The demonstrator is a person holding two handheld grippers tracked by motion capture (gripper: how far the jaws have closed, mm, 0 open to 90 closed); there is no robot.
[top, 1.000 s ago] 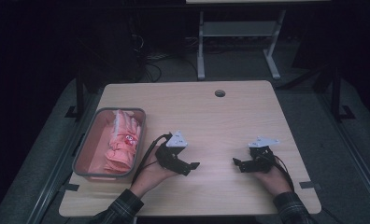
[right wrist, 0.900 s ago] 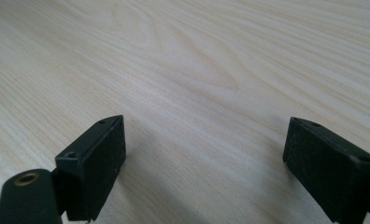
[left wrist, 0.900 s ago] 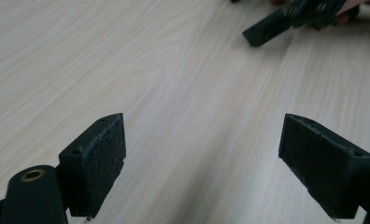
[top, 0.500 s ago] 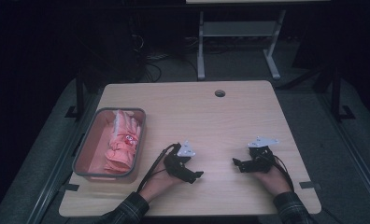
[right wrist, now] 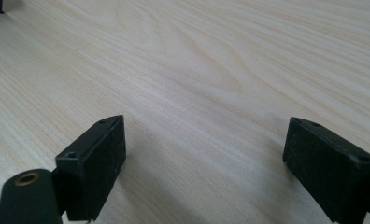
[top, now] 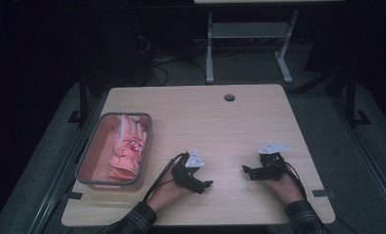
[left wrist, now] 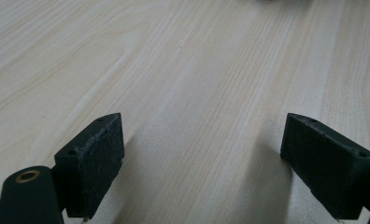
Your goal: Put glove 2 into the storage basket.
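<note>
My left gripper (top: 204, 184) rests low over the wooden table (top: 191, 117) near its front, a little left of centre, its jaws pointing right. It is open (left wrist: 202, 163), with bare wood between the jaws. My right gripper (top: 246, 170) sits near the front right, its jaws pointing left toward the other one. It too is open (right wrist: 204, 163) and holds nothing. A grey bin (top: 91, 161) at the table's left holds crumpled pink cloth (top: 127, 151).
A round cable hole (top: 229, 97) lies near the table's far edge. Beyond the table stand a white desk frame (top: 249, 44) and tangled cables (top: 152, 58) on the dark floor. A cable (top: 162, 175) trails from the left gripper.
My left gripper has slid to the right and nearer the front edge, away from the bin. The right gripper has stayed put.
</note>
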